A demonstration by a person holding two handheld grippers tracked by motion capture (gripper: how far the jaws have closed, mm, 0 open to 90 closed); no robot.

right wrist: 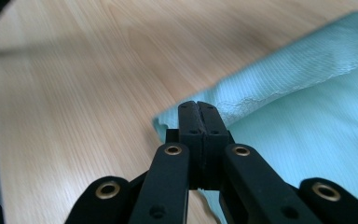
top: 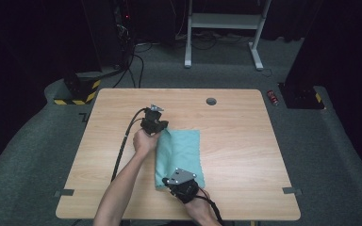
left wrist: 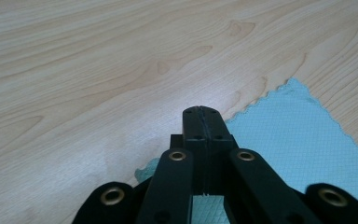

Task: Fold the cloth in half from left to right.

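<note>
Teal cloth lying mid-worktop, a bit toward the near edge, left strip folded over onto the rest so a raised fold runs along the left side. Zigzag-cut edges visible in the left gripper view; fine grid weave.

Left gripper at the cloth's far-left corner, held in left hand, forearm coming in from the bottom edge. Jaws pressed fully together in the left gripper view, no gap at the tips. Cloth showing under and behind the jaws at the base, w/ a bit of edge poking out at lower left. Can't tell for sure whether fabric is pinched between the pads; tips themselves look bare against wood.

Right gripper at the near-left corner of the cloth, grey three-cornered plate on top, right hand at the bottom edge. Jaws shut tight in the right gripper view too. Folded corner of cloth just behind and beside the tips, doubled layer w/ frayed edge running up to the right. Any grip on the fabric hidden by the jaws.

Black cable trailing from the left gripper down across the worktop toward the near edge.
</note>
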